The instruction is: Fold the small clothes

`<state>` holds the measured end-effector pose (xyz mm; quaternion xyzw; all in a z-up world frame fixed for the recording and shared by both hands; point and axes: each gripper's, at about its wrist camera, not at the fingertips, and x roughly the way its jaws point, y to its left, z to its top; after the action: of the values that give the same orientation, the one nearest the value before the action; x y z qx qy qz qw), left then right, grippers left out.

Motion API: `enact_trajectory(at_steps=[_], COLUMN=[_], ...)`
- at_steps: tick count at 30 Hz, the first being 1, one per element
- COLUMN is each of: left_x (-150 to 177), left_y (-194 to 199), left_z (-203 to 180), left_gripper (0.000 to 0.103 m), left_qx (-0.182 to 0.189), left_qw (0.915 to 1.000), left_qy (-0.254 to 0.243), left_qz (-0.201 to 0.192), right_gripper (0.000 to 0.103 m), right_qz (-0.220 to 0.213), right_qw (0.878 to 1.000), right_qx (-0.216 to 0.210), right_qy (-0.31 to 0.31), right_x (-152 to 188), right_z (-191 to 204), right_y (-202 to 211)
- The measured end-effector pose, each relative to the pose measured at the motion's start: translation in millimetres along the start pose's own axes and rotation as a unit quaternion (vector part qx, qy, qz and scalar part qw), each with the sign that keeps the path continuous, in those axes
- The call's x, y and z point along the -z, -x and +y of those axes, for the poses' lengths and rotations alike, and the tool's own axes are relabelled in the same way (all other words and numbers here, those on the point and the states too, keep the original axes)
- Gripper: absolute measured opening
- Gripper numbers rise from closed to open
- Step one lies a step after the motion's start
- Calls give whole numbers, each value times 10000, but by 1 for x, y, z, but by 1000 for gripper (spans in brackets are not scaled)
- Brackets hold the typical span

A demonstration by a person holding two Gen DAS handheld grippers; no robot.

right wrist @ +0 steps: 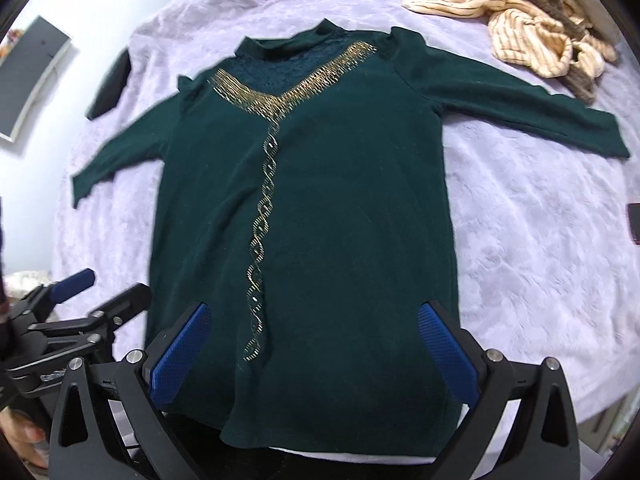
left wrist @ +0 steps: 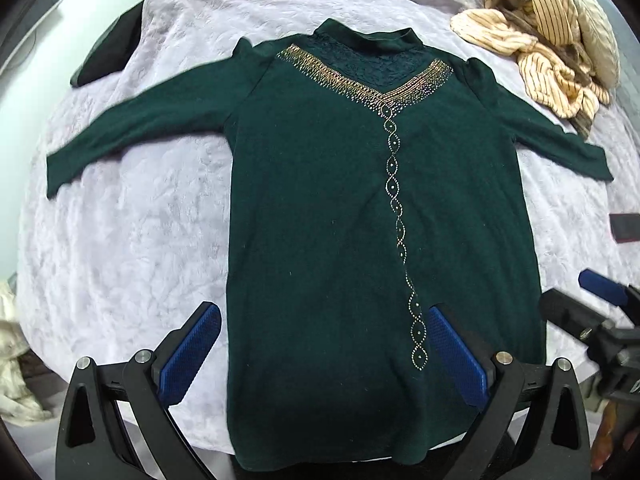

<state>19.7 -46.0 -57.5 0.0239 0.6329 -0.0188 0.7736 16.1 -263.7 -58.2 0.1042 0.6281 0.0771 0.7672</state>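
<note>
Both grippers, left gripper (left wrist: 324,348) and right gripper (right wrist: 314,344), hang released with jaws wide apart above the near hem of the dark green long-sleeved top with gold beading (left wrist: 340,200), spread flat on the lilac bedcover (left wrist: 132,240); striped cream clothes (left wrist: 532,36) lie far right.

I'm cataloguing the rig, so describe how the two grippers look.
The left gripper and the right gripper look alike. Each has black plastic arms with triangular cut-outs, silver pivot bolts, and two flat fingers faced with textured blue pads. No cables or markings show. A bit of the person's hand shows at the frame edge; no sleeve is clearly visible.
</note>
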Motion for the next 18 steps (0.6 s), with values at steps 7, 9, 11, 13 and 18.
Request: enact_trajectory(at_steps=[7,9,11,13,18], left_x=[-59,-82,-109,-130,-171], left_y=[27,27,21,12,-34], left_z=[-71,-98,-131,-160,-233], left_gripper=[103,103,103,103,103], left_qx=[106,265,470,523,590], left_qw=[9969,9957,9943,9929,9908], left_qy=[-658,-705,-711,-735,-774], left_qz=[-424,-539,-645,-777,-942], right_gripper=[103,103,99,86,78], right_qz=[-998,-1461,-1776,-2018,-2290], right_qw=[9805,9707,9636,9540,9221], right_qx=[-1183,-1190,-1013,-983,-657], right_qy=[-1208,-1492,-1725,-1986,-3049], right_x=[-50,-70,-87,-104,-123], right_z=[-116,-169,-218,-269,-388], right_y=[46,69,85,94,75])
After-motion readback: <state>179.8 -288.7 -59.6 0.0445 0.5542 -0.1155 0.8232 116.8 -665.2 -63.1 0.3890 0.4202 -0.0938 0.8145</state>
